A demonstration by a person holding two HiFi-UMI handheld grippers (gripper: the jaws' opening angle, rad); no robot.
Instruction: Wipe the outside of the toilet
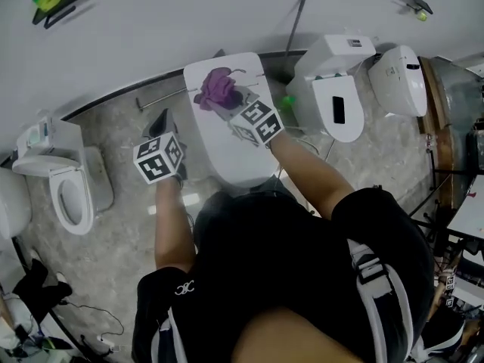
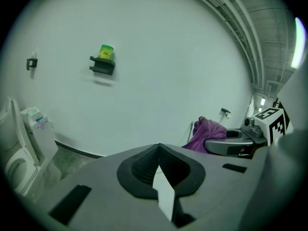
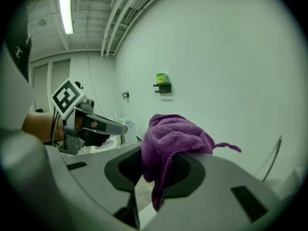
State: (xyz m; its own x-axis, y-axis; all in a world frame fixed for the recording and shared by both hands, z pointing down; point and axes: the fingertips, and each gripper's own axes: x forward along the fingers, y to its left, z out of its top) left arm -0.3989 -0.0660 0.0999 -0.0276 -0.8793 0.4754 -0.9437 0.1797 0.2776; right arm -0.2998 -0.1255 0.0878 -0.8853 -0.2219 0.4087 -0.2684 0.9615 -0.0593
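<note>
- Toilet (image 1: pixel 227 150), white, stands straight in front of the person. It is under the right gripper (image 1: pixel 236 103) and just to the right of the left gripper (image 1: pixel 162 123).
- The right gripper (image 3: pixel 153 165) has its jaws clenched on a purple cloth (image 3: pixel 173 134). The cloth bunches up above the jaw tips and drapes over the right jaw, and a tail of it hangs down between the two.
- In the head view the cloth (image 1: pixel 219 89) lies on the far end of the toilet's top, just ahead of the right gripper. That gripper is over the right half of the top.
- The left gripper (image 2: pixel 159 150) has its jaws closed tip to tip with nothing gripped. A white wedge shows in the gap behind the tips.
- It is held beside the toilet's left flank, over the grey floor (image 1: pixel 128 225). Whether it touches the toilet cannot be told.
- Seen from the left gripper, the right gripper (image 2: pixel 236 143) and the cloth (image 2: pixel 209 131) are to its right and a little ahead.
- Seen from the right gripper, the left gripper (image 3: pixel 91 124) is to its left, at about the same height.
- Farther off, a second toilet (image 1: pixel 64 191) stands well to the left of the left gripper. Two more toilets (image 1: pixel 336 89) stand to the right of the right gripper.
- Farthest is a white wall (image 1: pixel 189 13) ahead of both grippers. A small shelf (image 2: pixel 103 61) with something yellow-green on it hangs there, up and to the left of the left gripper.
</note>
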